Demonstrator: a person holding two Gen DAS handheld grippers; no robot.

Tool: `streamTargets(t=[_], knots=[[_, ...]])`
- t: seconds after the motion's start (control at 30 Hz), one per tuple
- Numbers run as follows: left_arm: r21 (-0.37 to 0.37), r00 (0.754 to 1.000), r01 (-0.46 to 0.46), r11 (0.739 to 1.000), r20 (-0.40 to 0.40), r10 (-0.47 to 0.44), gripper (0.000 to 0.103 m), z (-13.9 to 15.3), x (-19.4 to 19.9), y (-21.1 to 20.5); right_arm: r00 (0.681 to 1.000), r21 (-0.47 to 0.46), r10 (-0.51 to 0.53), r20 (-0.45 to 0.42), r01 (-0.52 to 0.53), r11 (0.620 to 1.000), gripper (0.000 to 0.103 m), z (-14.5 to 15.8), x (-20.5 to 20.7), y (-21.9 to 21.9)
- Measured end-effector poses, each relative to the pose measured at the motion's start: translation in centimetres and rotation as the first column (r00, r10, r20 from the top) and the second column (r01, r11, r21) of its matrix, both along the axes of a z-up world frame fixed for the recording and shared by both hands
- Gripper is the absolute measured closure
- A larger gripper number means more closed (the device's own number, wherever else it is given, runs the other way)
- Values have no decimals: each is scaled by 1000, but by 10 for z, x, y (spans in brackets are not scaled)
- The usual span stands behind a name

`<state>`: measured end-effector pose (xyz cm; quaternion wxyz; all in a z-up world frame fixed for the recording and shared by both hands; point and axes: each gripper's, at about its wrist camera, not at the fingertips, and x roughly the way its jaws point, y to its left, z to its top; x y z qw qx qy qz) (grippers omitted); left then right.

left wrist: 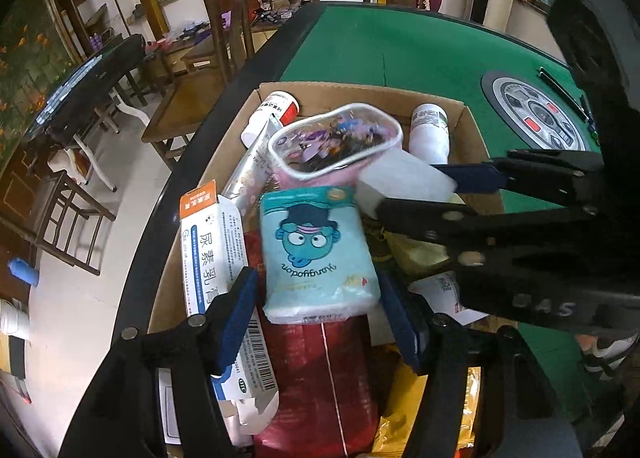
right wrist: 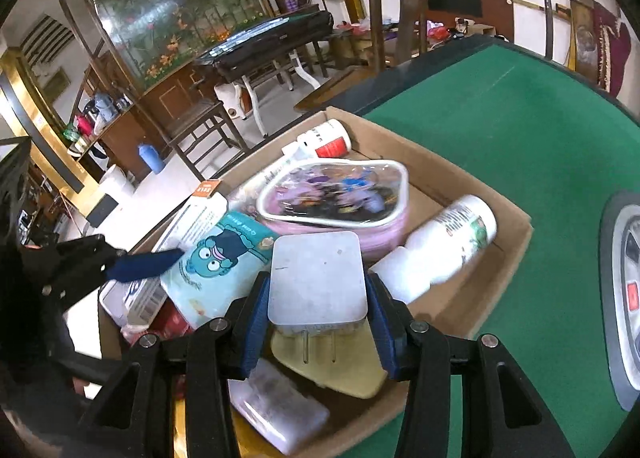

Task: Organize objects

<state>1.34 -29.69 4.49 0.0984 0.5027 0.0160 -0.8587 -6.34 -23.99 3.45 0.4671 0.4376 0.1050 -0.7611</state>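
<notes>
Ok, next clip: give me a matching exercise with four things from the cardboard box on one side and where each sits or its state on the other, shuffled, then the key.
Things:
1. white charger
2. blue tissue pack
3. red-capped bottle
4. clear pink-rimmed pouch

Places or states:
A. lying at the far corner of the cardboard box
B. clamped between the right gripper pads, prongs pointing back at the camera
C. between the left gripper fingers, which stand open either side of it
D. in the middle of the box, full of small purple items

Pairs: 1-B, 2-C, 3-A, 4-D
</notes>
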Motion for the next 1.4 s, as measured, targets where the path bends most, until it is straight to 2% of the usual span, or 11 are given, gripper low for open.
streamTargets(t=[0.37,0.63,0.73,0.9,0.97,1.0,1.03,1.1,1.2,1.27,1.4], knots=[[31,999,-47,998,-25,48,36,0,10,-6,999,-57,-36,18,37,998,51,0,-1,9],[17,986,-97,995,-135,98,35,11,36,6,999,-179,-38,-24,33,983,9,33,22,48],[-3,986,-100,995,-138,98,33,11,50,17,998,-188,-33,-59,21,982,1,38,39,67],[-57,971,-151,987,-197,137,30,17,77,31,993,-171,-49,-108,29,985,0,38,54,99],[-142,944,-227,964,-276,181,29,27,92,37,987,-166,-79,-142,55,985,0,38,59,109],[-226,918,-291,930,-341,204,28,34,103,42,983,-168,-94,-155,68,984,0,37,61,113],[-300,892,-343,890,-401,209,22,42,113,50,982,-169,-98,-160,70,983,0,36,64,117],[-351,864,-379,856,-464,193,9,54,126,60,980,-168,-97,-173,67,983,0,36,69,120],[-295,854,-343,892,-493,166,3,66,136,67,973,-162,-94,-210,60,985,0,36,76,122],[-228,876,-294,928,-453,166,3,63,132,67,965,-150,-102,-241,67,986,0,35,82,124],[-204,927,-242,948,-337,164,3,38,118,72,946,-127,-106,-307,70,989,0,29,95,126]])
